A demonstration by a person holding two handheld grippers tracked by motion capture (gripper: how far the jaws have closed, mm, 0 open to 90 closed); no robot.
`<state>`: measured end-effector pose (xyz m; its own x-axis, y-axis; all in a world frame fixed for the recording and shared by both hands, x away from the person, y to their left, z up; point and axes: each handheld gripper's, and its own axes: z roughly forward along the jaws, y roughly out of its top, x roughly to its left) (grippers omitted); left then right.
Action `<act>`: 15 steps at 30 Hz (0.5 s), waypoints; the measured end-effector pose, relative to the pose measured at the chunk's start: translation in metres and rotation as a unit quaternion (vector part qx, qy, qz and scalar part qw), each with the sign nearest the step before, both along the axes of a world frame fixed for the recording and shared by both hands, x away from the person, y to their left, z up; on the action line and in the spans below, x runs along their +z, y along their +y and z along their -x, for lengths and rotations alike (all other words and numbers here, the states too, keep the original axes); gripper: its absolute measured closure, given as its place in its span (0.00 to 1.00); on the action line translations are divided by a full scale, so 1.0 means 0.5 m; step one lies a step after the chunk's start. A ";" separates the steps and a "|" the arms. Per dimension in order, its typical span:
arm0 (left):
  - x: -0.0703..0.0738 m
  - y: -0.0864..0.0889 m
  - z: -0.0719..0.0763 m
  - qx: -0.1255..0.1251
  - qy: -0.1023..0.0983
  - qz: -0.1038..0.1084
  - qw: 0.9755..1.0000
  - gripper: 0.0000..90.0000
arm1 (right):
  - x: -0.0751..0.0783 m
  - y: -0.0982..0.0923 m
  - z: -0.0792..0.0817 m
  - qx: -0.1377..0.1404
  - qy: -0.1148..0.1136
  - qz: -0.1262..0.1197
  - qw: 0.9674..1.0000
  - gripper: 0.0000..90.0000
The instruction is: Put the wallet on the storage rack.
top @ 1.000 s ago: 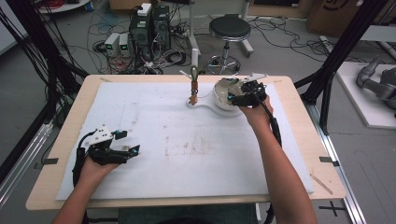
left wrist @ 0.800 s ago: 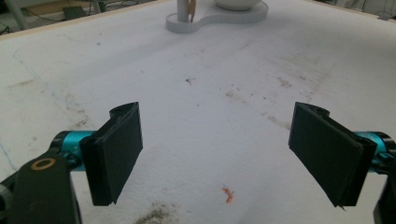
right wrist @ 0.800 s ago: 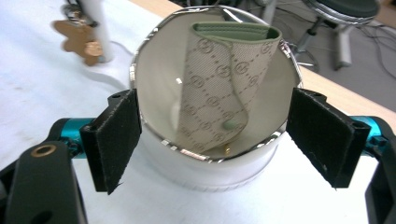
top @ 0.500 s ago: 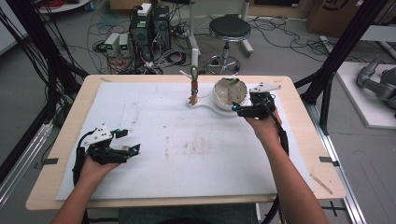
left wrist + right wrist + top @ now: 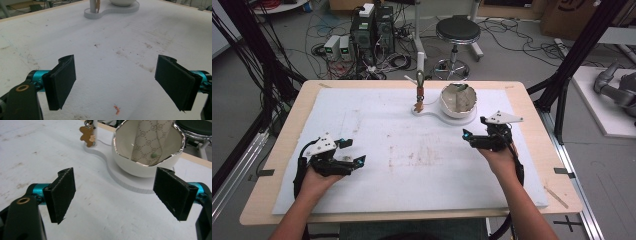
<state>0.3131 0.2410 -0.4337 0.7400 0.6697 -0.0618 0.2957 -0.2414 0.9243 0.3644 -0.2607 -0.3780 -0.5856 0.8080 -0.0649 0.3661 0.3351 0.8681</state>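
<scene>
Your right hand-held gripper and left hand-held gripper hang spread and empty over the stained white mat on the desk, the monogram-lined bowl just beyond the right one, cabling littering the floor.

A white bowl with a silver rim holds cream paper printed with a brown lattice pattern. A tan bear charm hangs nearby. Black claw pads sit on teal mounts above the stained white counter.
</scene>
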 end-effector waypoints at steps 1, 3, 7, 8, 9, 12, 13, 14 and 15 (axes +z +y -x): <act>0.001 0.000 0.001 0.000 -0.001 0.001 1.000 0.19 | -0.004 0.000 0.009 0.006 -0.002 0.001 1.000 0.20; 0.002 -0.002 0.002 -0.001 -0.002 0.000 1.000 0.19 | -0.009 0.003 0.022 0.014 -0.006 -0.001 1.000 0.20; 0.001 -0.003 0.001 -0.002 -0.003 -0.004 1.000 0.19 | -0.021 0.004 0.040 0.021 -0.013 -0.007 1.000 0.20; 0.002 -0.003 0.000 -0.002 -0.003 -0.004 1.000 0.19 | -0.026 0.002 0.041 0.023 -0.014 -0.007 1.000 0.20; 0.002 -0.003 0.000 -0.002 -0.003 -0.004 1.000 0.19 | -0.026 0.002 0.041 0.023 -0.014 -0.007 1.000 0.20; 0.004 -0.002 -0.002 0.004 -0.006 -0.002 1.000 0.19 | -0.045 -0.008 0.046 0.013 -0.005 -0.014 1.000 0.20; 0.003 -0.003 -0.003 0.005 -0.004 -0.001 1.000 0.19 | -0.048 -0.011 0.048 0.010 -0.002 -0.015 1.000 0.20; 0.002 -0.004 -0.003 0.005 -0.003 -0.002 1.000 0.19 | -0.051 -0.017 0.049 0.009 -0.004 -0.015 1.000 0.20; 0.001 -0.006 -0.003 0.005 -0.001 -0.003 1.000 0.19 | -0.052 -0.021 0.050 0.006 -0.002 -0.017 1.000 0.20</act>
<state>0.3144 0.2378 -0.4332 0.7333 0.6775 -0.0568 0.2965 -0.2435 0.9235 0.3394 -0.2712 -0.4040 -0.5957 0.8022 -0.0398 0.3586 0.3099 0.8805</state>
